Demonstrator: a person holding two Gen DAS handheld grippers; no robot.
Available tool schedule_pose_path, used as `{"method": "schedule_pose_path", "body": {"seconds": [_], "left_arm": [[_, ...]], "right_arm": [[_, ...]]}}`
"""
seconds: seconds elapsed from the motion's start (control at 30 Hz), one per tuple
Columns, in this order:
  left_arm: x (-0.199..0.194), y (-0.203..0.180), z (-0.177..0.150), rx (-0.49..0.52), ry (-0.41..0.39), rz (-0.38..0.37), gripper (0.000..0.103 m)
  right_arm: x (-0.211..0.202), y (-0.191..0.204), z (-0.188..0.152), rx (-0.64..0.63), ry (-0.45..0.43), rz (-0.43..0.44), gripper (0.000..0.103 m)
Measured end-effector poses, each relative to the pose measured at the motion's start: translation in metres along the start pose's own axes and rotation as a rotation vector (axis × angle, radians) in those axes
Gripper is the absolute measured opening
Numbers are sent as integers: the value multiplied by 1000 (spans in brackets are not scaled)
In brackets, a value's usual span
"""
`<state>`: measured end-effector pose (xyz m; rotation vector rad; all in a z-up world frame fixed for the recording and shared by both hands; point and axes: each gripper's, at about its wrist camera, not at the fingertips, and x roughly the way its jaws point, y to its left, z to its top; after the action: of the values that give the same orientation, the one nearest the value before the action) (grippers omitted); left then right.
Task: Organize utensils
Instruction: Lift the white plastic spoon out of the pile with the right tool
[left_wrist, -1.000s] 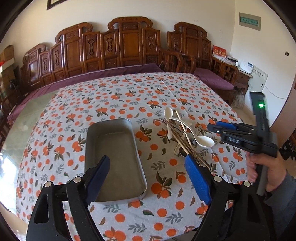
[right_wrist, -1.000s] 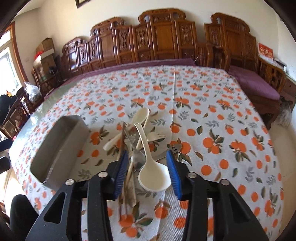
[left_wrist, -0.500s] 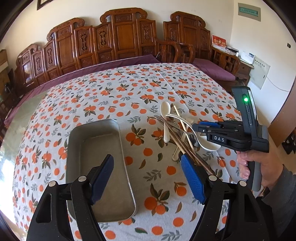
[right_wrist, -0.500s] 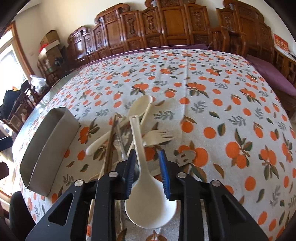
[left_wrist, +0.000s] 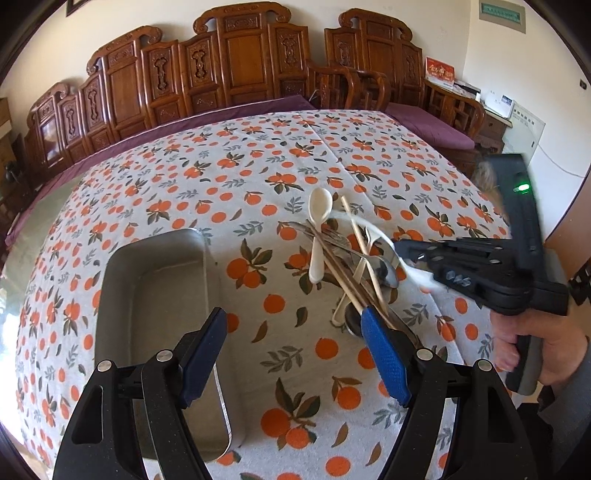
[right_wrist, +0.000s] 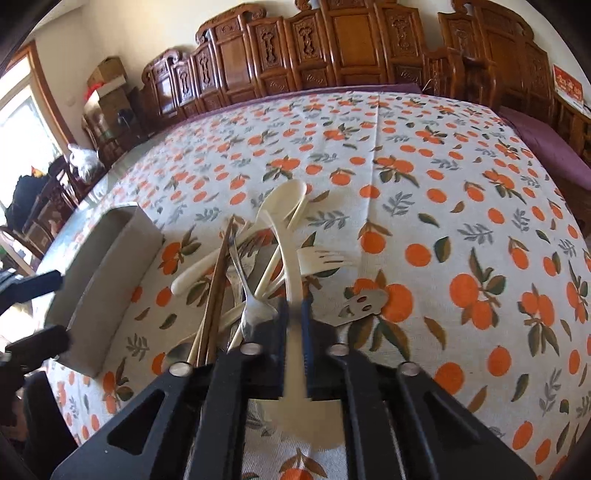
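Over the utensil pile (right_wrist: 258, 266), our right gripper (right_wrist: 294, 314) fingers pinch the cream ladle (right_wrist: 286, 236); we lift straight toward the tray (left_wrist: 155, 295), left gripper (left_wrist: 295, 354) wide.

the left gripper (left_wrist: 293, 349) hangs with its blue pads wide apart above the orange-print tablecloth (left_wrist: 236, 177), its left pad over the metal tray (left_wrist: 155, 295). just right lies a utensil pile (left_wrist: 347, 258): white spoon (left_wrist: 318, 229), chopsticks (left_wrist: 341, 273), metal spoon (left_wrist: 384, 269). the right gripper (left_wrist: 400, 246) reaches into the pile, blurred at its tips.
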<state>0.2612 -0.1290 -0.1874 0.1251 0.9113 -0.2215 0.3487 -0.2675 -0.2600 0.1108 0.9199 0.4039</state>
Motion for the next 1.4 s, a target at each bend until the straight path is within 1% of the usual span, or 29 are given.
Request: {"method": "schedule_pose_path", "body": {"seconds": [0.1, 0.17, 0.27, 0.4, 0.47, 0.5, 0.57, 0.6, 0.63, 0.67, 0.73, 0.8, 0.87, 0.9, 0.93, 0.97, 1.03, 1.13, 1.27, 1.3, 1.4], "left_arm": [[11, -4, 8, 4, 11, 10, 64], [19, -6, 15, 9, 18, 17, 63], [27, -11, 21, 17, 25, 19, 62], [35, -15, 23, 17, 34, 24, 62], [34, -15, 23, 11, 35, 24, 62], [34, -14, 23, 10, 34, 23, 62], [32, -14, 23, 8, 31, 24, 62], [31, -14, 23, 7, 29, 23, 62], [30, -13, 23, 5, 28, 23, 62], [29, -13, 24, 4, 28, 21, 62], [28, -13, 23, 5, 26, 23, 62], [28, -12, 23, 4, 27, 22, 62], [27, -12, 23, 4, 27, 24, 62], [27, -13, 23, 2, 27, 22, 62], [27, -13, 23, 0, 26, 21, 62], [27, -13, 24, 0, 25, 21, 62], [28, -15, 25, 1, 24, 18, 62], [33, -22, 29, 9, 27, 11, 59], [44, -33, 36, 6, 44, -20, 51], [50, -35, 40, -6, 55, -35, 47], [64, -40, 50, -49, 84, -70, 41]], "right_arm": [[-8, -6, 0, 17, -24, 8, 0], [-11, -10, 1, 26, -34, 13, 0], [-13, -14, 3, 45, -45, 30, 0], [-11, -13, 4, 31, -52, 49, 1], [-8, -11, 5, 19, -48, 41, 4], [-6, -10, 5, 14, -45, 34, 5], [-4, -7, 5, 1, -43, 31, 18], [-3, -5, 5, -8, -41, 29, 29], [1, -4, 5, -22, -34, 21, 33], [4, -3, 5, -29, -23, 14, 34], [13, -4, 3, -39, 17, -17, 34], [18, -5, 1, -43, 39, -43, 34], [21, -7, 0, -52, 46, -59, 24], [21, -7, 0, -52, 46, -60, 16], [18, -8, 0, -49, 39, -56, 11], [16, -8, 0, -46, 32, -52, 10], [10, -10, 1, -37, 19, -42, 8], [-1, -15, 5, -19, -14, -32, 7], [-19, -25, 10, 26, -72, -21, 7], [-23, -30, 11, 41, -87, -19, 8], [-27, -40, 12, 72, -101, -26, 8]]}}
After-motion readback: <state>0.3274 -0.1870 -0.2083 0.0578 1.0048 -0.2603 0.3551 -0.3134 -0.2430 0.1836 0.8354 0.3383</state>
